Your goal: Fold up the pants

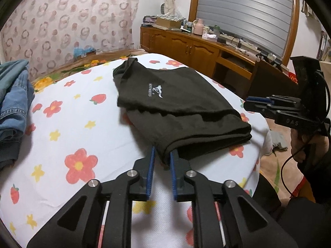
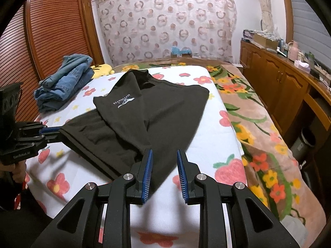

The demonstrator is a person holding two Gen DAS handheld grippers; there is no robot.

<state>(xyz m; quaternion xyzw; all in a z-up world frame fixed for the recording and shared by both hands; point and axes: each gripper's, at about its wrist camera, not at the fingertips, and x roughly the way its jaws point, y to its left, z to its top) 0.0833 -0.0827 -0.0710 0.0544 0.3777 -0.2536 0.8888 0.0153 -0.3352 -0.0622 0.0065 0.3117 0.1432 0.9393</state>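
Black pants (image 1: pixel 175 103) with a white logo lie folded on the flowered sheet (image 1: pixel 82 128); they also show in the right wrist view (image 2: pixel 157 119). My left gripper (image 1: pixel 163 155) is open at the near corner of the pants, its right finger tucked into the folded edge. In the right wrist view the left gripper (image 2: pixel 51 133) sits at the pants' left edge. My right gripper (image 2: pixel 164 155) is open and empty, just above the near edge of the pants. It shows at the right in the left wrist view (image 1: pixel 251 103), off the bed's edge.
Folded blue jeans (image 2: pixel 64 82) lie at the far left of the bed. A flowered blanket (image 2: pixel 258 124) covers the bed's right side. A wooden cabinet (image 2: pixel 289 86) with clutter stands to the right. A patterned curtain (image 2: pixel 165 24) hangs behind.
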